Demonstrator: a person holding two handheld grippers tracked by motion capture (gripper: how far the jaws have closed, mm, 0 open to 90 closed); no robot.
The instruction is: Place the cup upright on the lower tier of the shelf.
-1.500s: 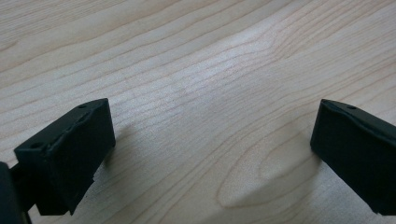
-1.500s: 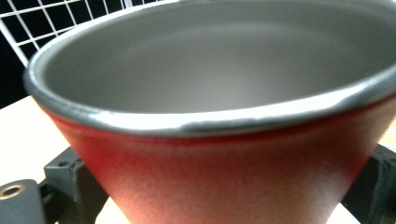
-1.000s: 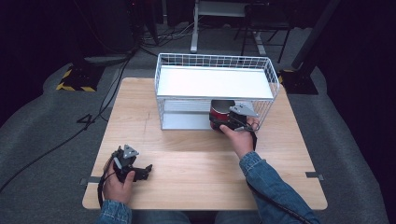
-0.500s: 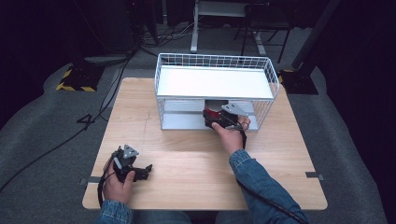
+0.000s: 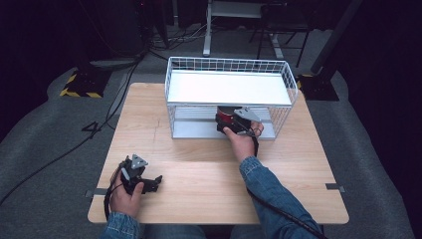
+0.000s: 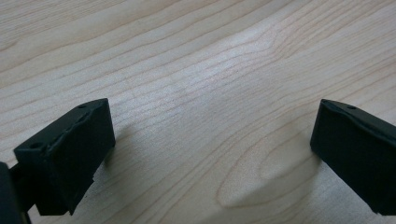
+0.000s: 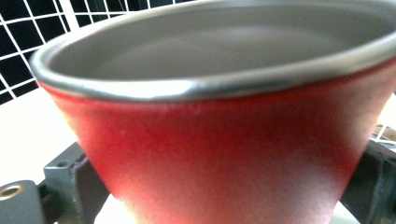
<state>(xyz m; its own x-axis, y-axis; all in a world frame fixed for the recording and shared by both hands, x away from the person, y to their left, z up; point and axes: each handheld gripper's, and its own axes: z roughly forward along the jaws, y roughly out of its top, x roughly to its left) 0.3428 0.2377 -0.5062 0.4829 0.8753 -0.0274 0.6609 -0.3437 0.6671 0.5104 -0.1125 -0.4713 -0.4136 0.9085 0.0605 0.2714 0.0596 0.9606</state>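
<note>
A red cup [image 7: 224, 140] with a grey metal rim and inside sits close between the jaws of my right gripper [image 5: 230, 121], which is shut on it. In the high view the red cup [image 5: 224, 115] is on the lower level of a white wire rack [image 5: 229, 63], under its white top shelf. My right hand reaches into the rack's front opening. My left gripper [image 5: 152, 182] lies near the table's front left corner. In the left gripper view that gripper [image 6: 210, 149] is open, with bare wood between its jaws.
The rack stands at the back middle of the wooden table [image 5: 199, 164]. Wire mesh [image 7: 28, 32] of the rack's side is right behind the cup. Cables and a yellow-black striped block [image 5: 79, 89] lie on the floor to the left.
My right gripper has carried the red cup a little leftward and deeper under the rack's top shelf. The left gripper has stayed put.
</note>
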